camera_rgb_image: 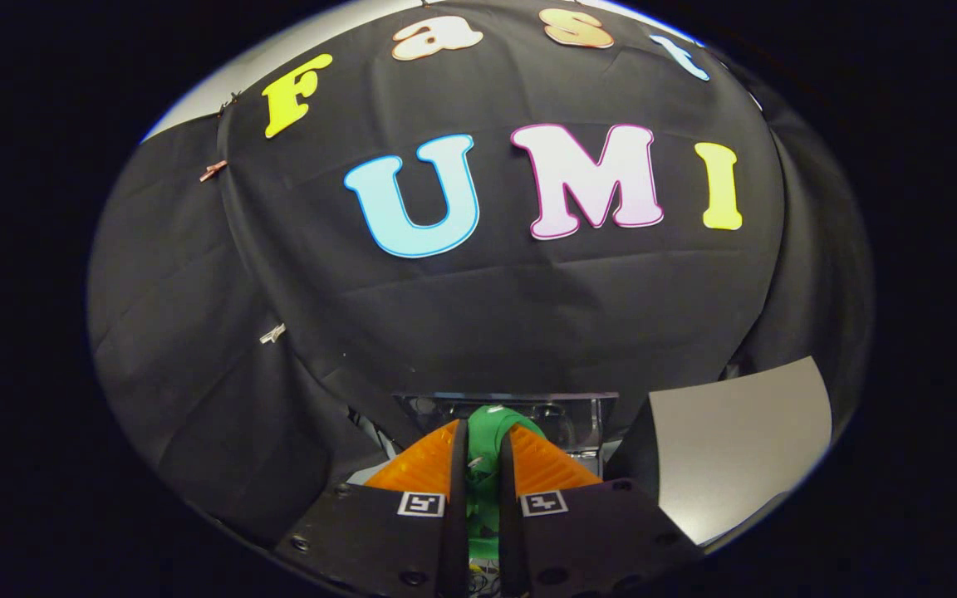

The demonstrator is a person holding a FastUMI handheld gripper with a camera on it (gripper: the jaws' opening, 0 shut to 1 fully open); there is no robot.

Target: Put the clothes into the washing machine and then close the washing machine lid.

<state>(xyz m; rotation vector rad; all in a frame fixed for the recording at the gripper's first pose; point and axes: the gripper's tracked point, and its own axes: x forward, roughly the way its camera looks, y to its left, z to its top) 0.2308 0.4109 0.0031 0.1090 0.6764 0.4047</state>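
Hand-held gripper [483,453] pinching green cloth [491,432], both orange fingers pressed on it. Washing machine opening [512,411] lies just beyond and below the fingertips; cloth hangs lengthwise between them.

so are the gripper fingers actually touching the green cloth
Touching. The gripper view shows the green cloth pinched in the narrow slot between both orange fingers, with no gap on either side.

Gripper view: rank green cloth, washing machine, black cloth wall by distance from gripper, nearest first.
1. Green cloth: pinched between the gripper's orange fingers.
2. Washing machine: just beyond the fingers, behind the cloth.
3. Black cloth wall: farthest, rising behind the machine.
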